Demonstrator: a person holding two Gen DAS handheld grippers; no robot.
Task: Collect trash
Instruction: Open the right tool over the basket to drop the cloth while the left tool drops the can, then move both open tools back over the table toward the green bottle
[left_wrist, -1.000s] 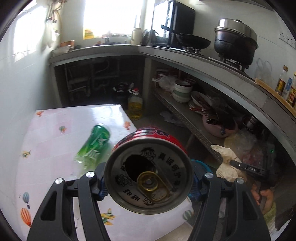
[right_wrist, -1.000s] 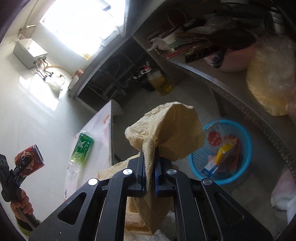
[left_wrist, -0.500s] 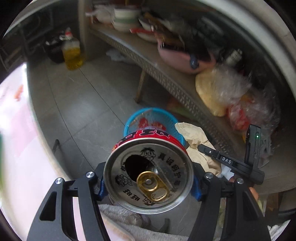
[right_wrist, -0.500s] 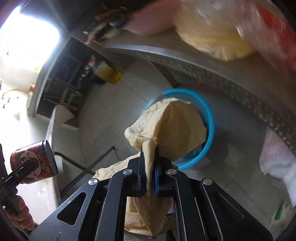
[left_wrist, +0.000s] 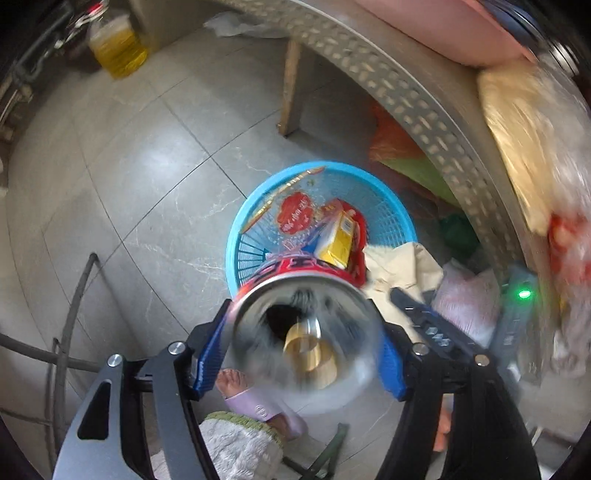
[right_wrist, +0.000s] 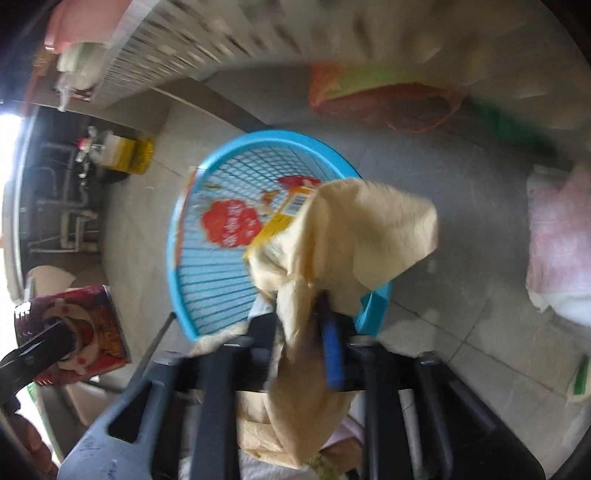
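Left wrist, jaws clamp red can (left_wrist: 295, 273), right jaws pinch tan paper (right_wrist: 354, 236), blue basket (left_wrist: 236, 236)

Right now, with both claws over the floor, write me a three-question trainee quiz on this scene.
1. True or false: the left claw is shut on a red can whose opened top faces the camera.
2. Multiple choice: what does the right claw pinch? A) a green bottle B) a crumpled tan paper C) a yellow carton
3. Fill the gap: the blue basket on the tiled floor already holds a yellow ____ and a red wrapper.

Key
1. True.
2. B. The tan paper hangs over the basket's rim in the right wrist view.
3. Carton.
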